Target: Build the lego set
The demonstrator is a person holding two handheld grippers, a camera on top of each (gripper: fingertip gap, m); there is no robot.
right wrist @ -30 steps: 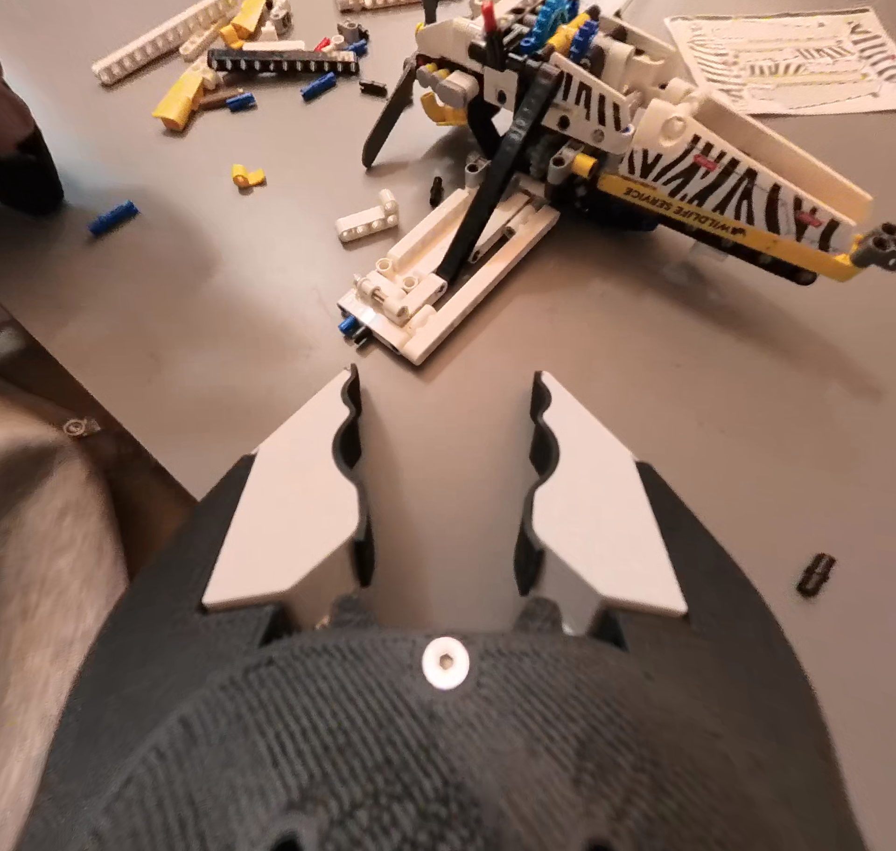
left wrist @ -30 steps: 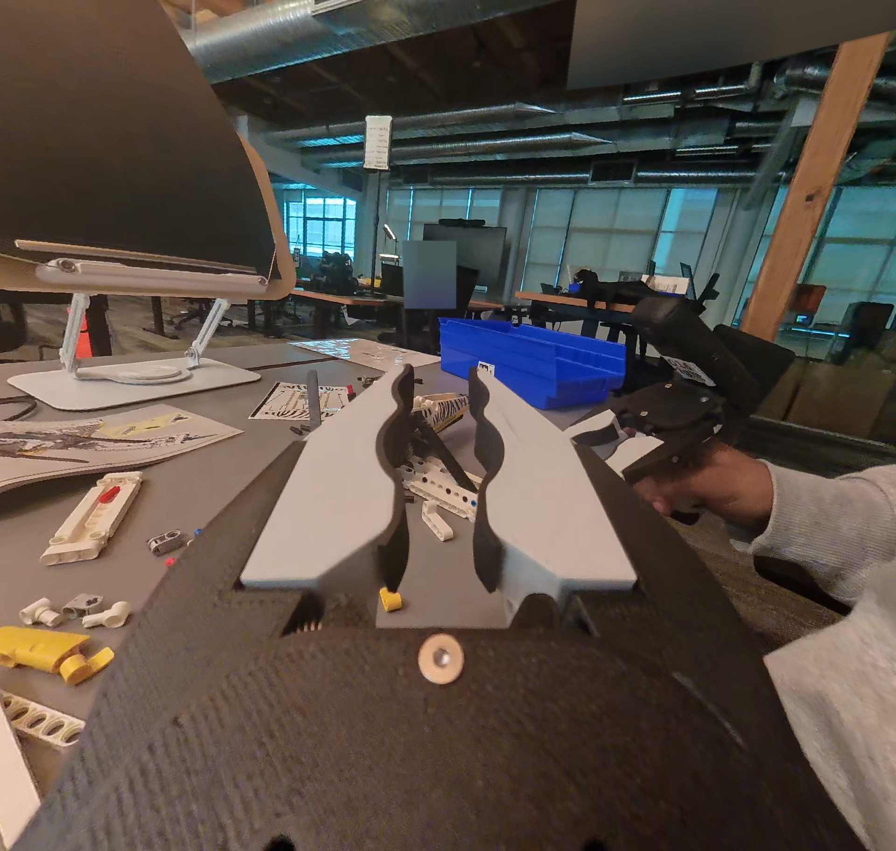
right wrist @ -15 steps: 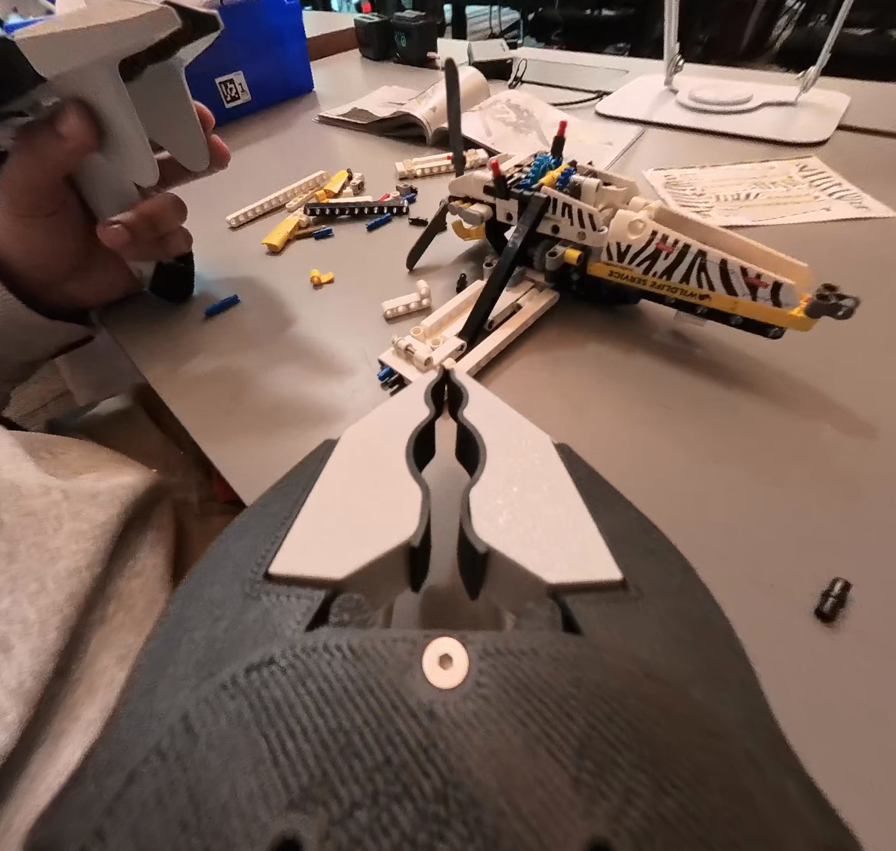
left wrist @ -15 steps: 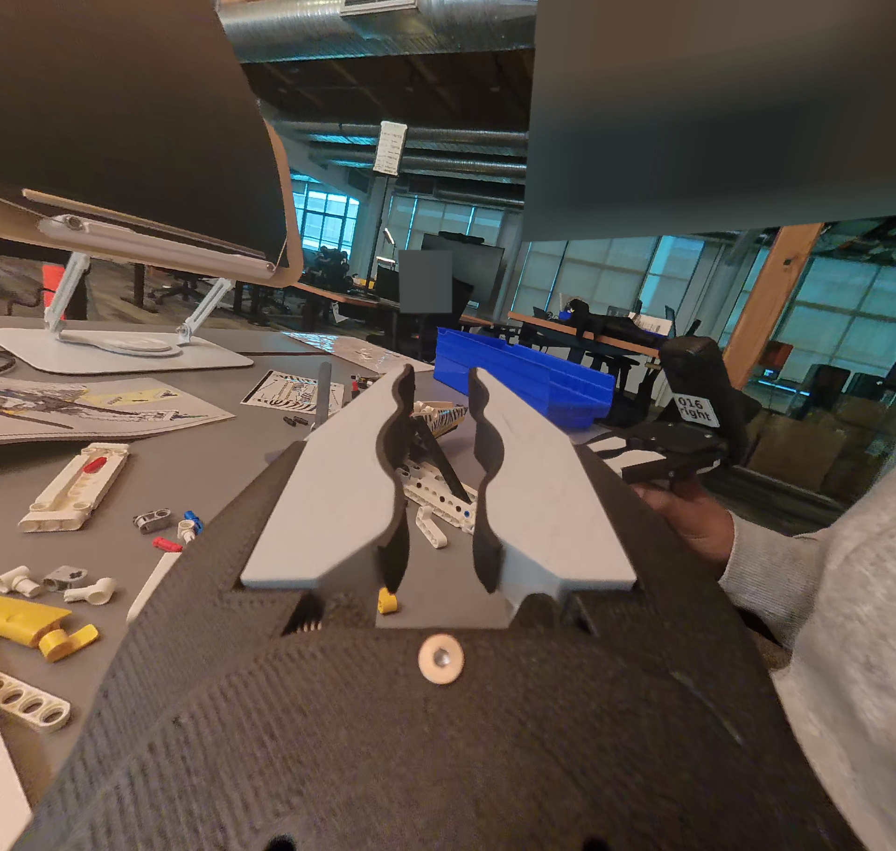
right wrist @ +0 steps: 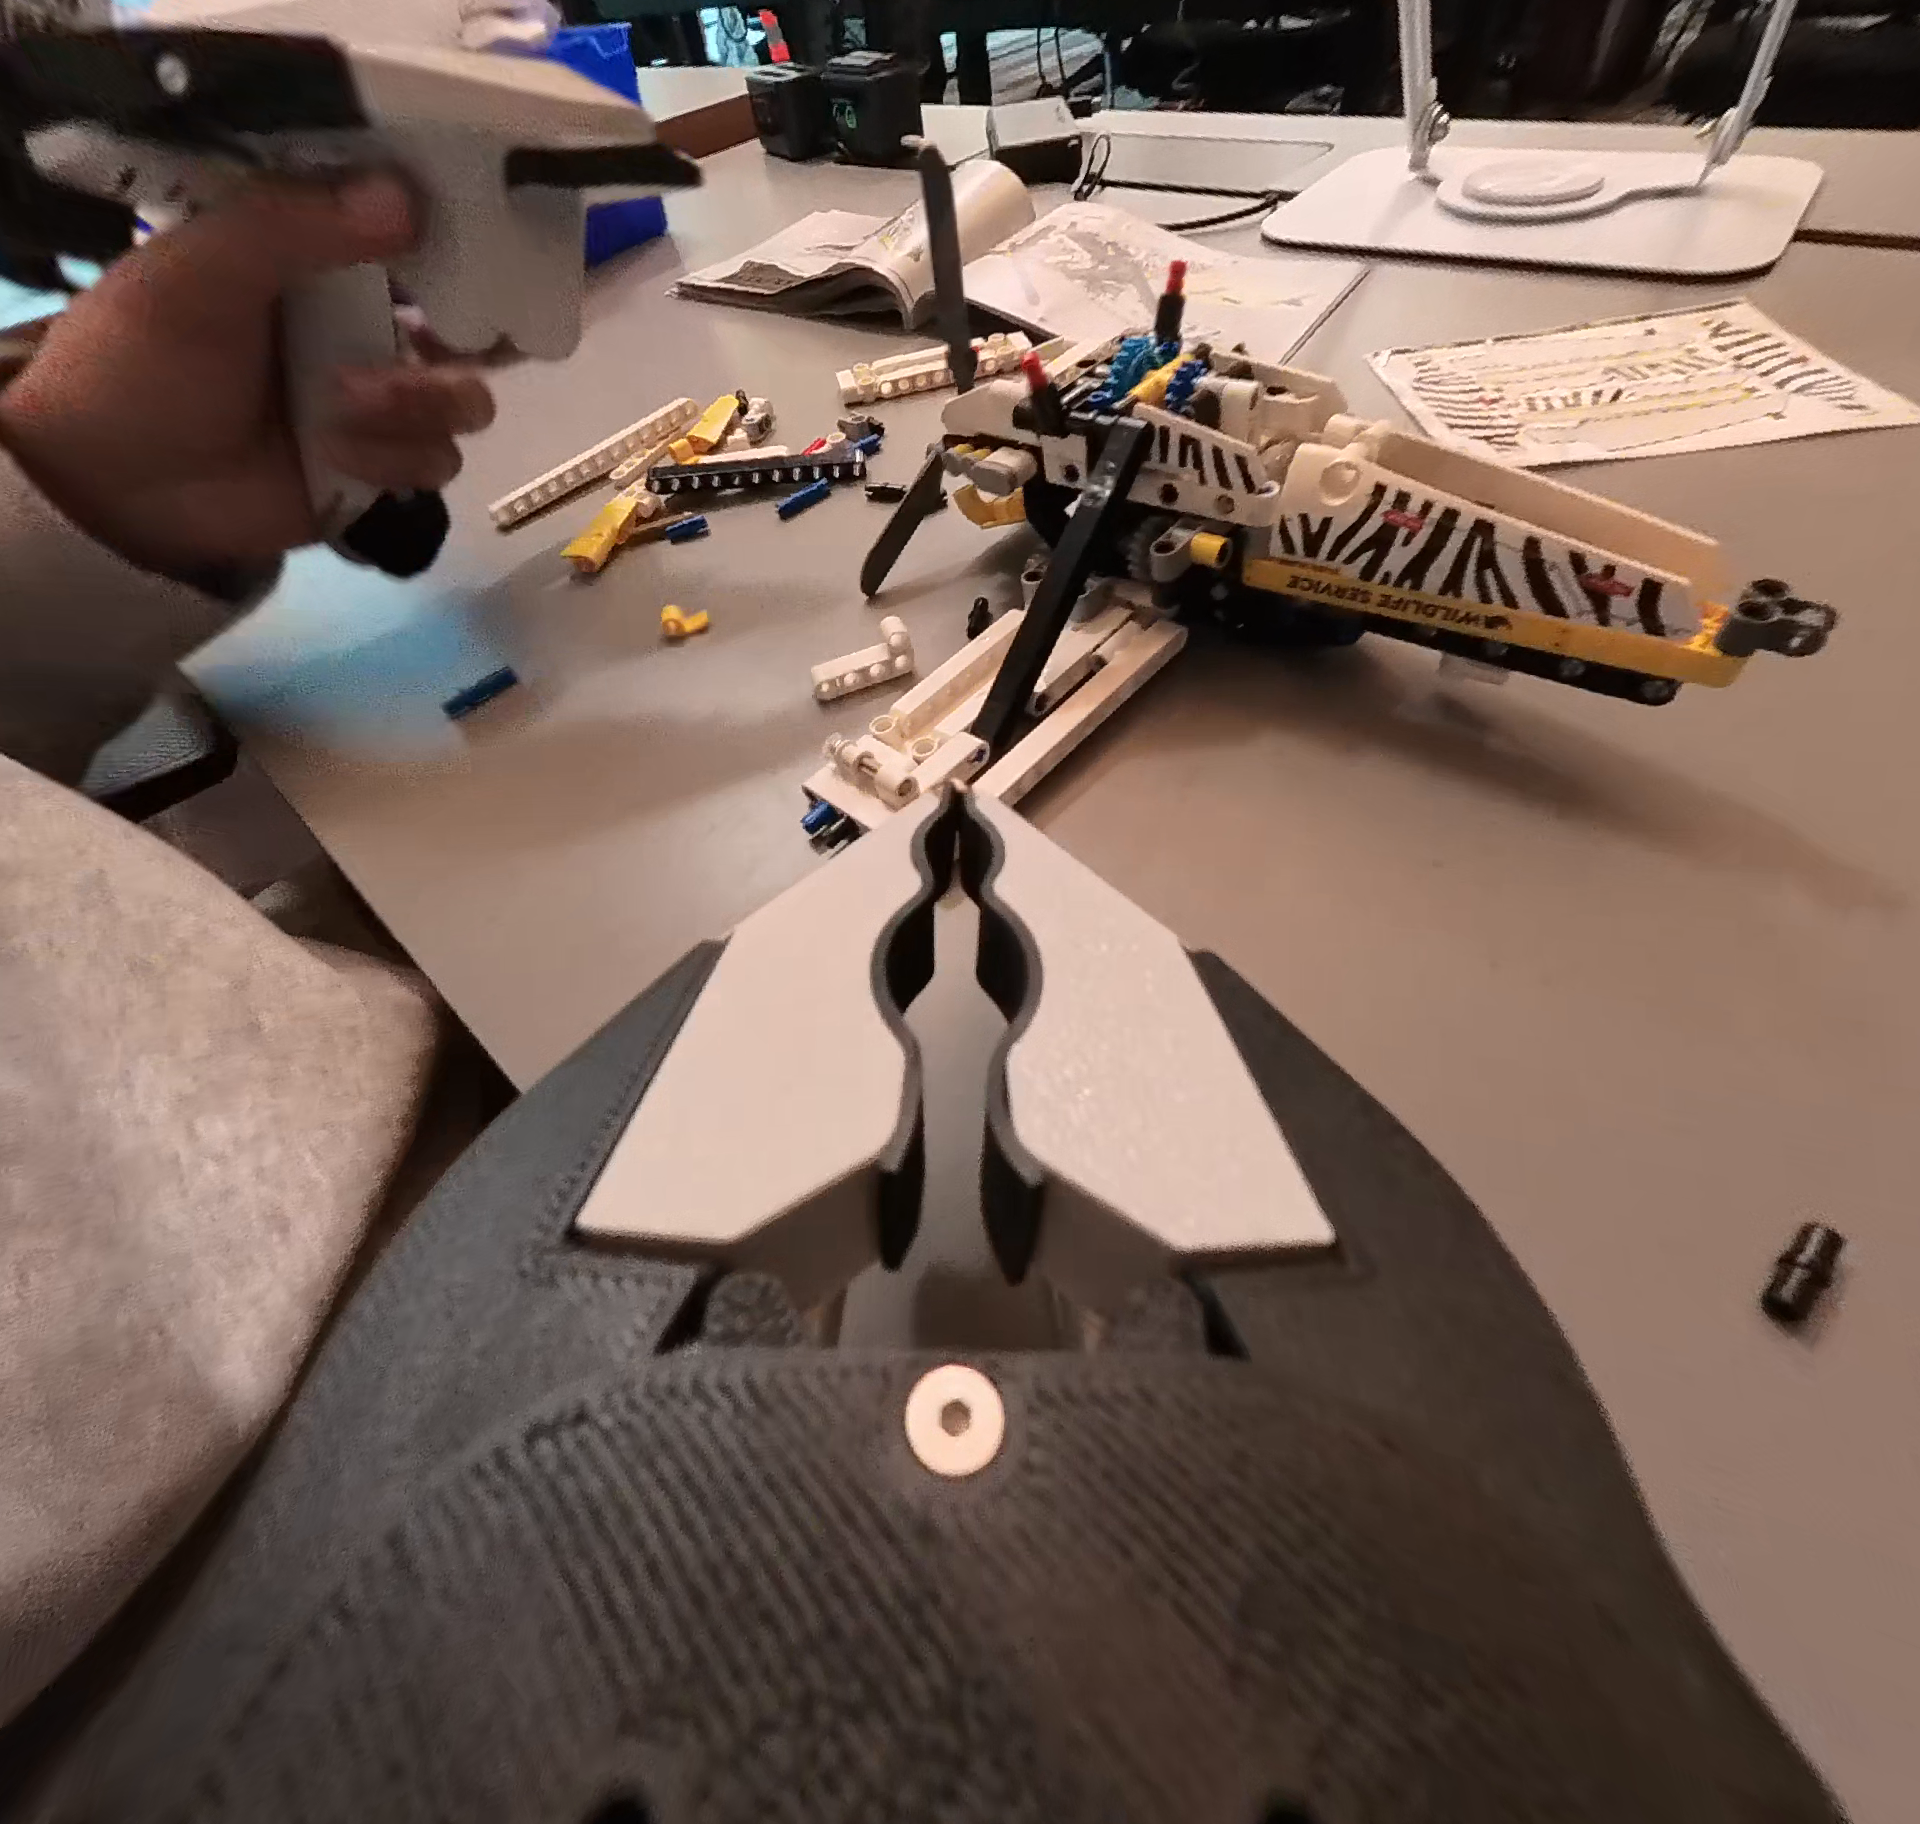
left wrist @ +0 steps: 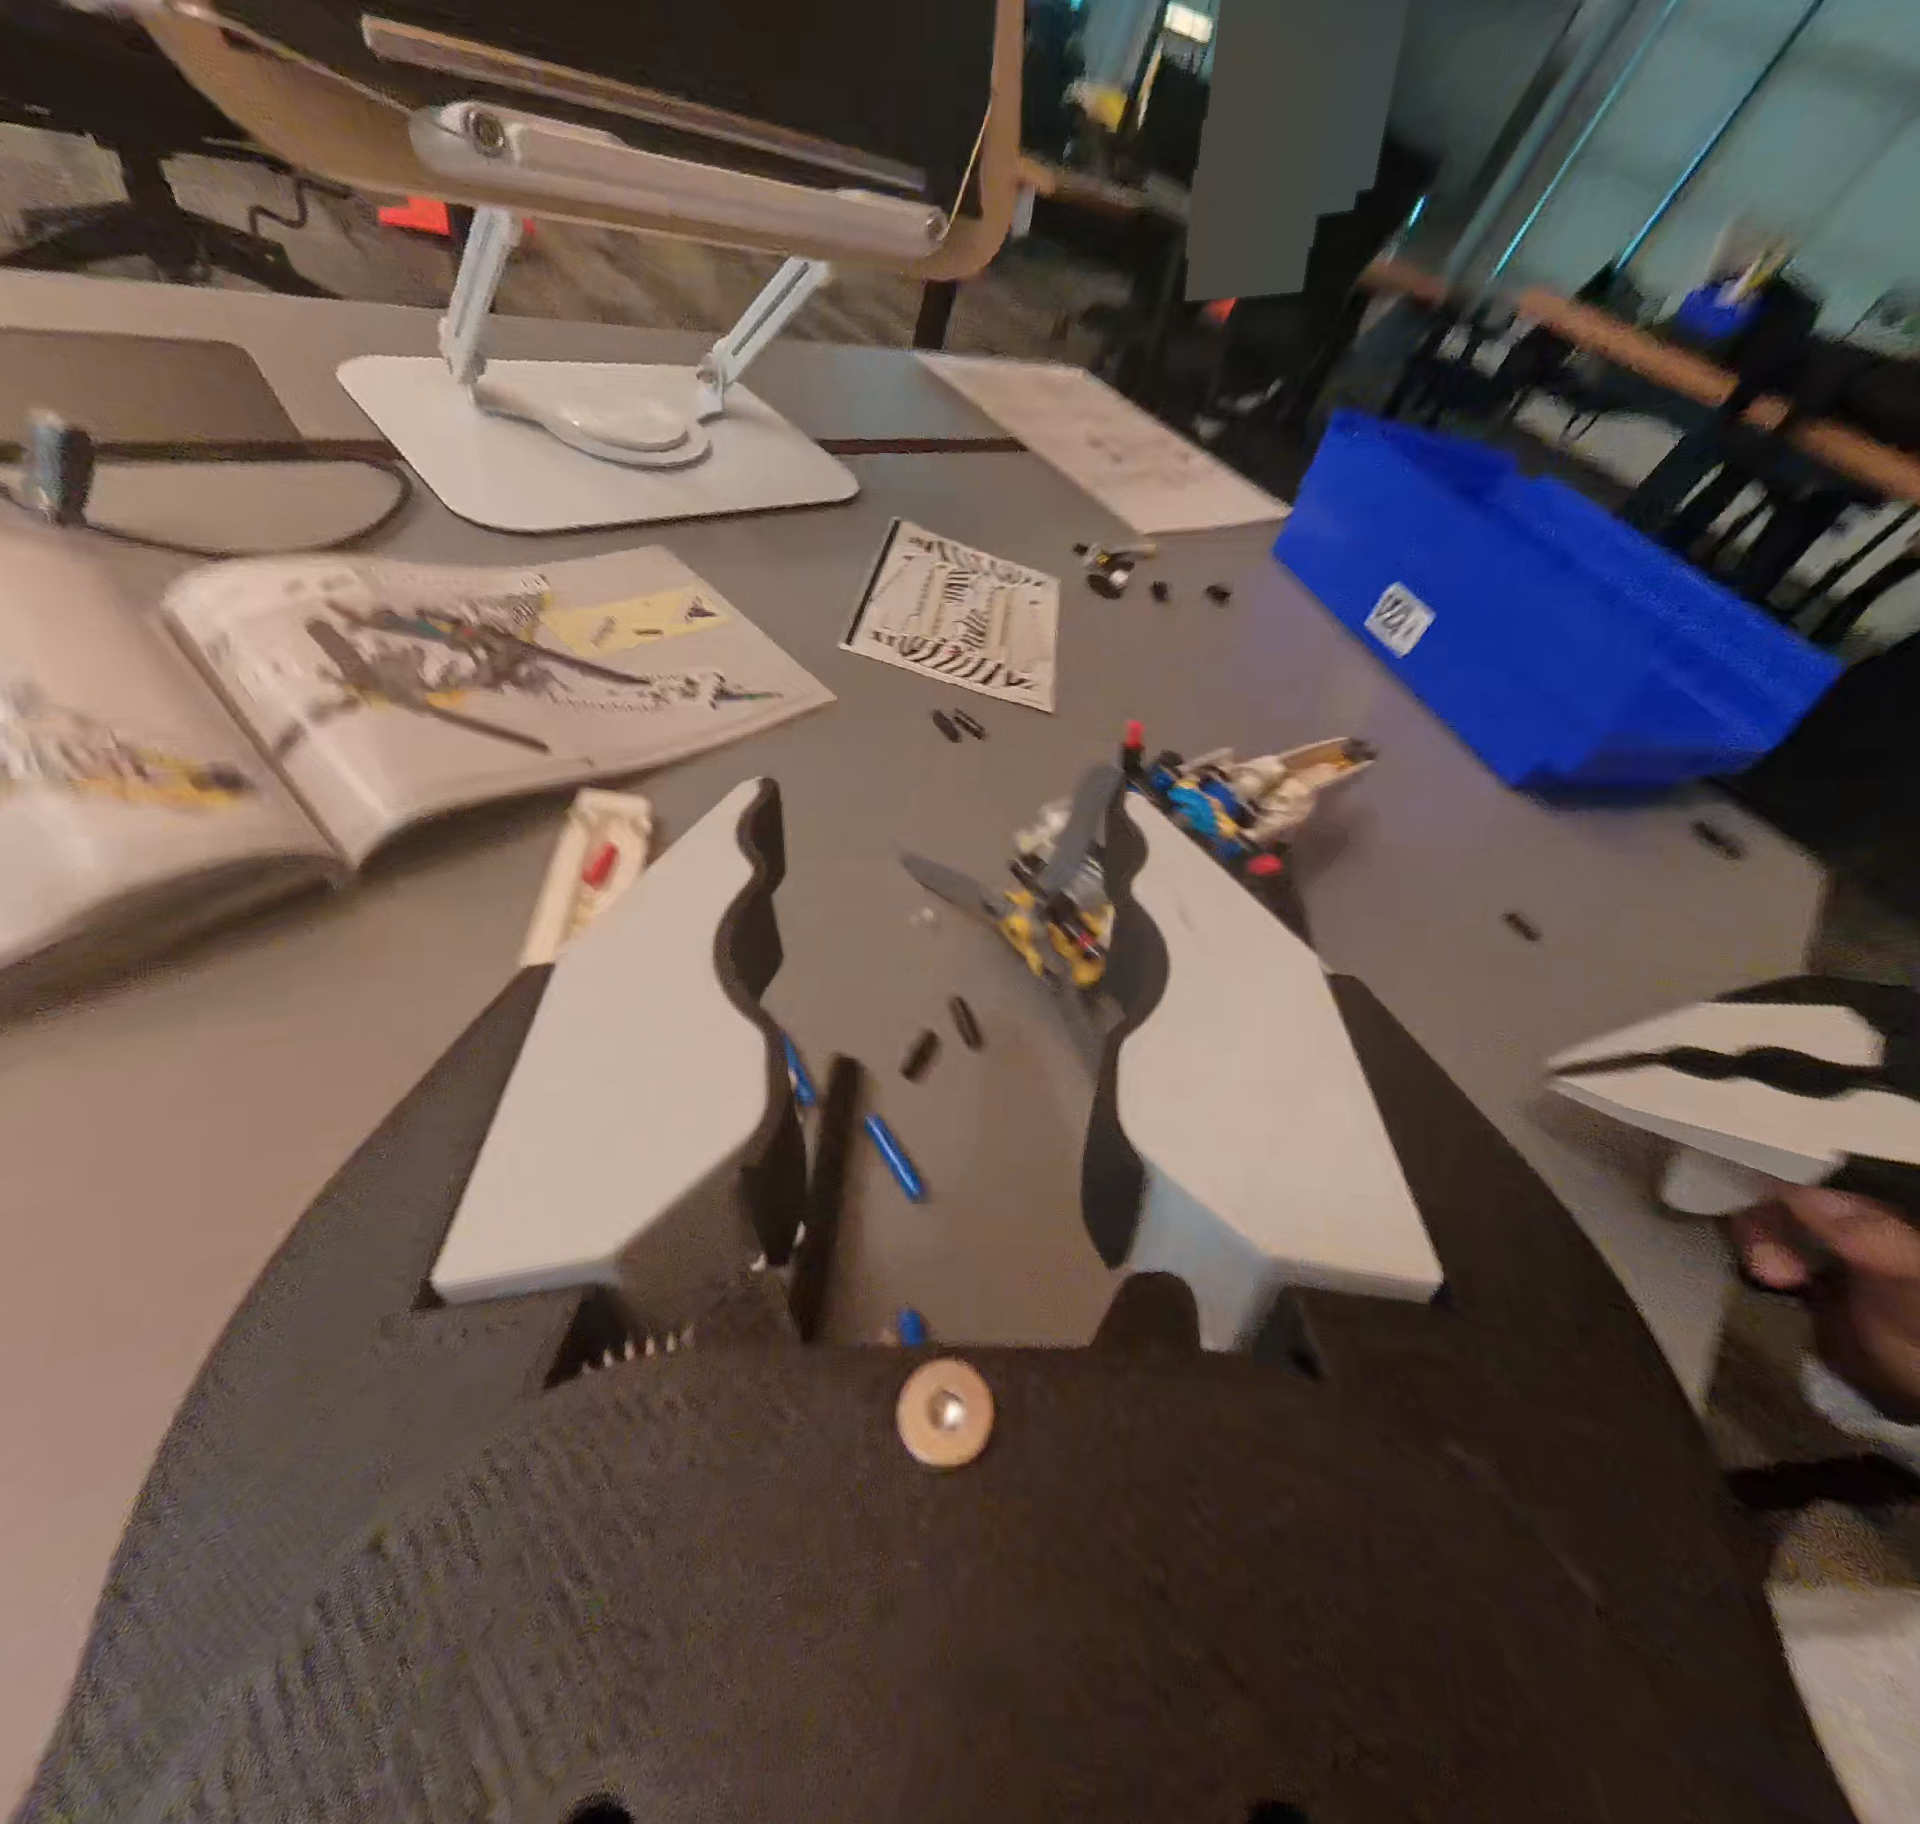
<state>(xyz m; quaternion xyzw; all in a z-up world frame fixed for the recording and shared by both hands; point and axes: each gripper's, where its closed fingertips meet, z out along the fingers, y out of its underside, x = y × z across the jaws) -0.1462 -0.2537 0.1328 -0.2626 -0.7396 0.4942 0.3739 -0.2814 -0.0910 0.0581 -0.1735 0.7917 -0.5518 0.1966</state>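
Observation:
The zebra-striped helicopter model (right wrist: 1299,496) lies on the grey table, with a white skid assembly (right wrist: 997,704) and a black blade leaning on it. My right gripper (right wrist: 956,803) is shut and empty, with its tips just short of the skid assembly. My left gripper (left wrist: 948,808) is open and empty above the table. Under it lie a black beam (left wrist: 826,1182), blue pins (left wrist: 894,1156) and black pins (left wrist: 940,1036), with the model (left wrist: 1081,891) just beyond. Loose white, yellow and black pieces (right wrist: 675,465) lie left of the model, below the left gripper (right wrist: 457,164).
An open instruction booklet (left wrist: 416,673), a sticker sheet (left wrist: 956,621), a white tablet stand (left wrist: 592,444) and a blue bin (left wrist: 1538,631) ring the work area. A lone black pin (right wrist: 1803,1275) lies at the right. The table's near edge runs by my grey sleeve (right wrist: 156,1047). The gap from one gripper's tips to the other's is roughly 25 centimetres.
My left gripper has opened wide and tipped down toward the loose pieces on the table. My right gripper went from open to shut and now points level at the skid assembly.

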